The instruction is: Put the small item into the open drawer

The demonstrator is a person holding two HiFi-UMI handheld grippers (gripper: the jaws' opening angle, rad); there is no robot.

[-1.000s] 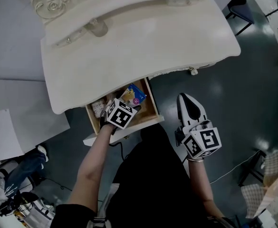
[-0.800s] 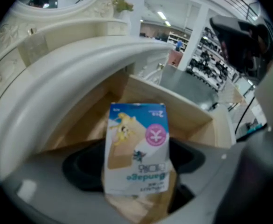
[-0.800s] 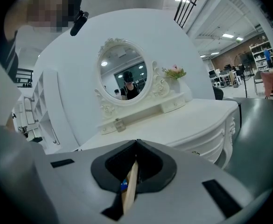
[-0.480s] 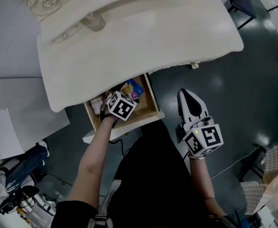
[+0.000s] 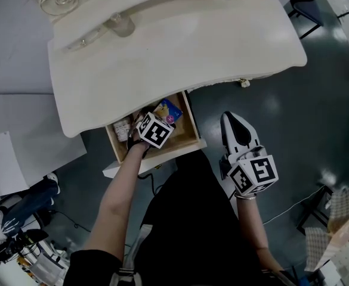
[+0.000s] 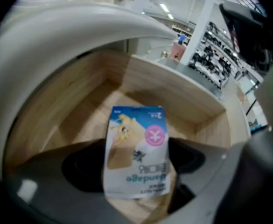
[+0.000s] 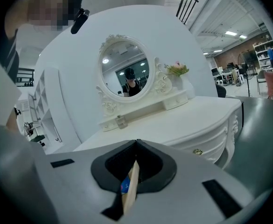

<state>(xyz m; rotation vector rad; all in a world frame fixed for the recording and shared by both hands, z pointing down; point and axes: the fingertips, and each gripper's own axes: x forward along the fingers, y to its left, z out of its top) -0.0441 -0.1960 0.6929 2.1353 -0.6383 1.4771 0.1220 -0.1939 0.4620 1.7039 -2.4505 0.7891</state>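
Note:
A small bandage packet [image 6: 136,155] with blue, yellow and a pink circle lies face up on the wooden floor of the open drawer [image 6: 173,87]. My left gripper [image 6: 136,195] is inside the drawer with its jaws apart on either side of the packet's near end. From the head view, the left gripper [image 5: 160,120] is over the drawer [image 5: 195,137] and the packet [image 5: 167,112] lies just beyond it. My right gripper [image 5: 232,123] hovers over the floor to the right of the drawer. It is shut [image 7: 135,146] on a thin flat packet [image 7: 130,185] seen edge on.
The white dressing table top [image 5: 180,46] overhangs the drawer's back half. Other small items [image 5: 122,127] lie in the drawer's left part. An oval mirror [image 7: 127,73] and a small jar [image 5: 119,24] stand at the table's back. A chair [image 5: 302,8] stands at the far right.
My left gripper has moved a little further into the drawer. The right gripper has stayed where it was.

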